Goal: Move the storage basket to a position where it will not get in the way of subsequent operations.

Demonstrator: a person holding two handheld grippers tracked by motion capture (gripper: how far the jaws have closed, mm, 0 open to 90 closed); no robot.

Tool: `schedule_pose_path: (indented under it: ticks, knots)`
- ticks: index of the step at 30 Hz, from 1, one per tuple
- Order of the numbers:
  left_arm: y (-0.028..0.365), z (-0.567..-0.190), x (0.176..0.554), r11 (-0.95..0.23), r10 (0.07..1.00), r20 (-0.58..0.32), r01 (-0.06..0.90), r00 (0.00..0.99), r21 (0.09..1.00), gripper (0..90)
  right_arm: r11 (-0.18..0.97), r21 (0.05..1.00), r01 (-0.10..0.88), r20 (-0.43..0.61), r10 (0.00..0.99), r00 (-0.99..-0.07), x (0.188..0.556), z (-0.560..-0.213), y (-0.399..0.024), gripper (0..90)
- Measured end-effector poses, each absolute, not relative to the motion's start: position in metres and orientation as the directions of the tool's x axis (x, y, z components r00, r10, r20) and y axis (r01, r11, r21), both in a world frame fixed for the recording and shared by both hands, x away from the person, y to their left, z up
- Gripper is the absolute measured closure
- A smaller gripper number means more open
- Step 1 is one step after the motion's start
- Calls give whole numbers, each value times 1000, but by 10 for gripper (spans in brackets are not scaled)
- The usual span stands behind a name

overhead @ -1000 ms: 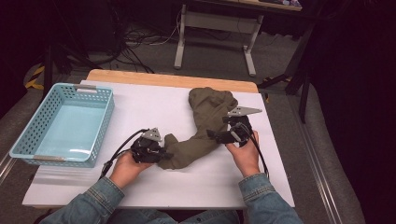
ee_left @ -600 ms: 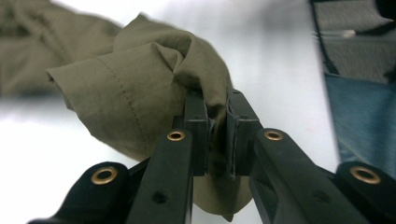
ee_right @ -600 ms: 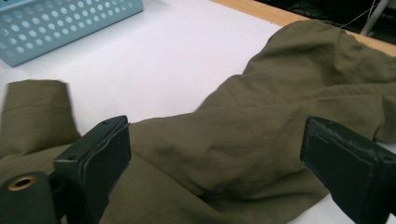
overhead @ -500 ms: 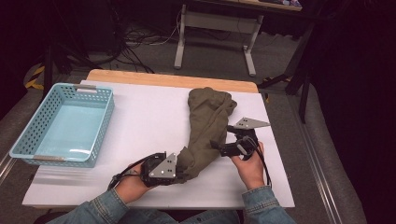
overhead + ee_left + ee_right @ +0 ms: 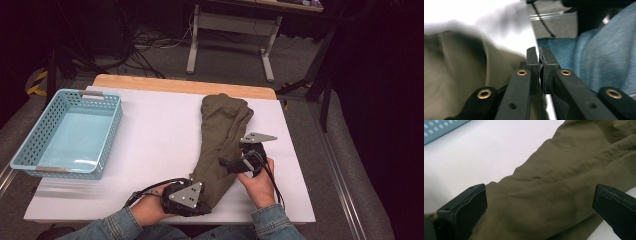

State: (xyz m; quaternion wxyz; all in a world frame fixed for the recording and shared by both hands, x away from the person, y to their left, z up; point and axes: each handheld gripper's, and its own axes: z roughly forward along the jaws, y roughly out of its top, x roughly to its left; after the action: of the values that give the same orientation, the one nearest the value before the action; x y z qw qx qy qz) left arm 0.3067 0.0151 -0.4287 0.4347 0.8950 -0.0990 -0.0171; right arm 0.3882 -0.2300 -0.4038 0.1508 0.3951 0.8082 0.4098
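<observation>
An olive-green garment (image 5: 223,131) lies lengthwise on the white table (image 5: 150,145), running from the back middle to the front edge. My left gripper (image 5: 205,206) sits at the front edge, shut on the garment's near end; in the left gripper view its jaws (image 5: 539,56) are pressed together with the cloth (image 5: 454,75) beside and under them. My right gripper (image 5: 231,163) rests at the garment's right side, halfway along it. Its jaws (image 5: 539,195) have just been opening and stand wide apart over the cloth (image 5: 564,170), with the pads off it.
A light-blue perforated basket (image 5: 107,135) stands empty at the table's left; its corner (image 5: 439,127) shows in the right gripper view. Denim sleeves (image 5: 272,222) come in over the front edge. Beyond the table are a dark floor, cables and a metal stand (image 5: 267,55).
My left gripper has moved toward the front edge and drawn the garment's near end along, straightening the garment. My right gripper has shifted slightly nearer and its jaws have spread.
</observation>
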Motion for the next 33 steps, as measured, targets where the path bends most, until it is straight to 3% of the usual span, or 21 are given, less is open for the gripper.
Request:
schedule_pose_path:
  ticks: [3,14,16,18,19,20,21,22,23,33]
  knots:
    - [15,-430,307,-596,-208,36,-155,978,788,871,346,784,516,69,777,-626,388,-408,-230,66]
    - [22,-426,313,-577,-181,19,-122,983,807,863,280,784,554,98,825,-556,402,-424,-229,100]
    - [26,-425,315,-573,-160,16,-106,987,813,855,287,779,558,84,833,-546,405,-425,-229,181]
    - [30,-424,319,-563,-142,4,-84,990,822,847,287,774,564,89,833,-546,405,-426,-230,320]
    - [32,-424,320,-563,-129,-2,-71,992,824,845,285,776,563,100,825,-556,405,-426,-232,469]
    - [32,-424,320,-563,-129,-2,-71,992,824,844,285,776,563,100,825,-556,405,-426,-232,469]
    - [35,-424,322,-556,-116,-8,-58,993,829,844,288,777,560,99,822,-561,404,-426,-233,578]
    - [36,-423,323,-550,-112,-5,-58,994,833,841,313,774,551,69,823,-564,403,-425,-233,786]
    - [38,-422,324,-549,-103,0,-57,995,834,840,321,777,541,59,819,-570,400,-423,-234,897]
    - [51,-417,334,-528,22,19,-4,1000,850,812,310,795,521,54,820,-569,387,-412,-255,900]
